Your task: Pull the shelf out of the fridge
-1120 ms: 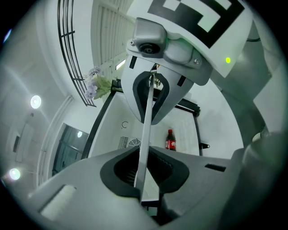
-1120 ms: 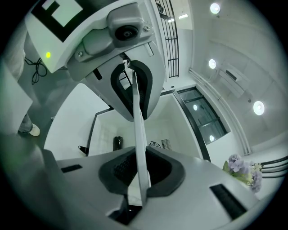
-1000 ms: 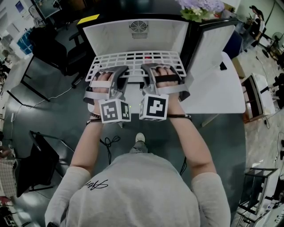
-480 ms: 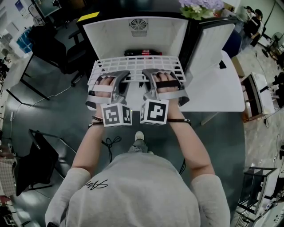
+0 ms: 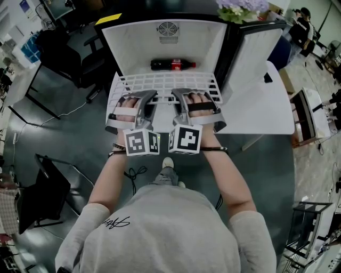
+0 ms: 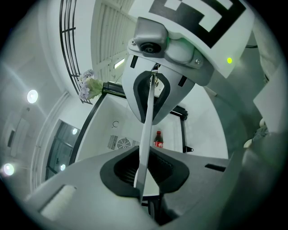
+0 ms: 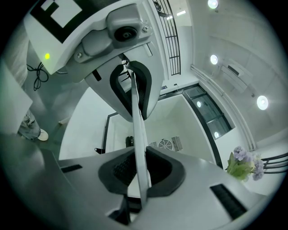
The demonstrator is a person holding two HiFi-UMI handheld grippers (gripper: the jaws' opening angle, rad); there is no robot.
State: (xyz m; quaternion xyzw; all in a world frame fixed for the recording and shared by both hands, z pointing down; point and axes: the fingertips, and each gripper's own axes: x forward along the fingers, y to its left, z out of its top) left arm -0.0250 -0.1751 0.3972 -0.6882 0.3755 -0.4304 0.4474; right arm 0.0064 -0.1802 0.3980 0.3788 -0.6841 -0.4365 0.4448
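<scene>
A white wire shelf (image 5: 165, 82) sticks out of the open white fridge (image 5: 165, 45), its front edge toward me. My left gripper (image 5: 143, 99) and right gripper (image 5: 180, 98) are side by side, both shut on that front edge. In the left gripper view the shelf (image 6: 147, 117) runs edge-on as a thin white strip between the pressed jaws of the left gripper (image 6: 145, 137). The right gripper view shows the same: the shelf (image 7: 136, 126) is clamped in the right gripper (image 7: 139, 143). Behind the shelf a cola bottle (image 5: 173, 64) lies on the fridge floor.
The fridge door (image 5: 256, 48) stands open at the right, over a white table (image 5: 261, 112). Purple flowers (image 5: 242, 9) sit on top of the fridge. Black chairs (image 5: 69, 58) stand at the left, another (image 5: 45, 197) at the lower left.
Both grippers have drawn back toward my body with the shelf in them. The shelf has slid further out, uncovering the cola bottle behind it.
</scene>
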